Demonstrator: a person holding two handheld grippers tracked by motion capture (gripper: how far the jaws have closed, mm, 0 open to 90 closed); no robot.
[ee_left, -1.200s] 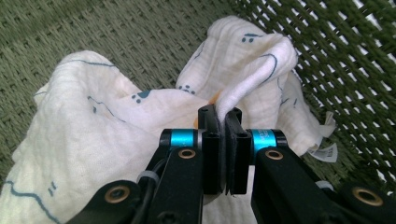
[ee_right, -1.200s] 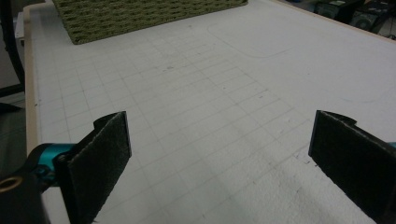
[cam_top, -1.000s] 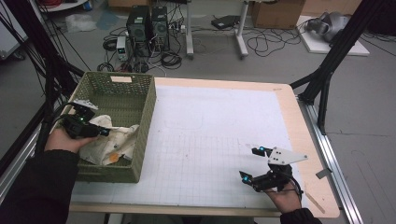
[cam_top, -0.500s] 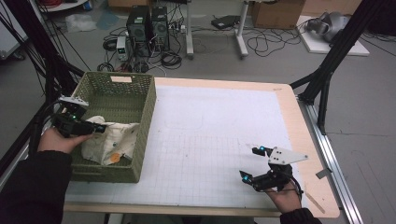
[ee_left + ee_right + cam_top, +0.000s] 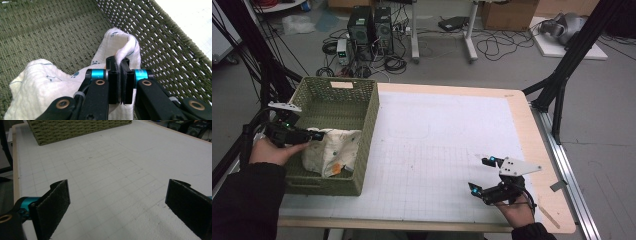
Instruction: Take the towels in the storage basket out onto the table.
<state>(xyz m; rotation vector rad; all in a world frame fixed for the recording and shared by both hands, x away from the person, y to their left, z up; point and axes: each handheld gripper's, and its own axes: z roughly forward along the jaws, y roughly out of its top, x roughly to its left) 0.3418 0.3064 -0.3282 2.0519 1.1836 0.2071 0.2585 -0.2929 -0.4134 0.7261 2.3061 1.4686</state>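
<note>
Cloth (image 5: 334, 150), cream with small blue prints, is lying inside the green woven basket (image 5: 367, 130) at the table's left side, bunched against the basket's right wall. Its long axis is running roughly from the near left corner of the basket toward that wall, and one pinched-up fold is pointing up and away from the person. The left gripper (image 5: 314, 135) is reaching in over the basket's left rim, its jaws pressed together on that fold; in the left gripper view the cloth (image 5: 125, 47) is rising out from between the black pads, with the basket's wall (image 5: 170, 50) sloping just beside it.

The far half of the basket floor is lying bare, so the cloth is having open room toward the back, while the right wall is touching it on that side.

The right gripper (image 5: 482, 175) is resting well apart from all this, near the front right edge of the white gridded mat (image 5: 437, 150), held in the person's right hand (image 5: 517, 212). Its jaws are standing wide apart with nothing between them, and the mat (image 5: 112, 182) is stretching flat ahead toward the basket (image 5: 75, 130).
</note>
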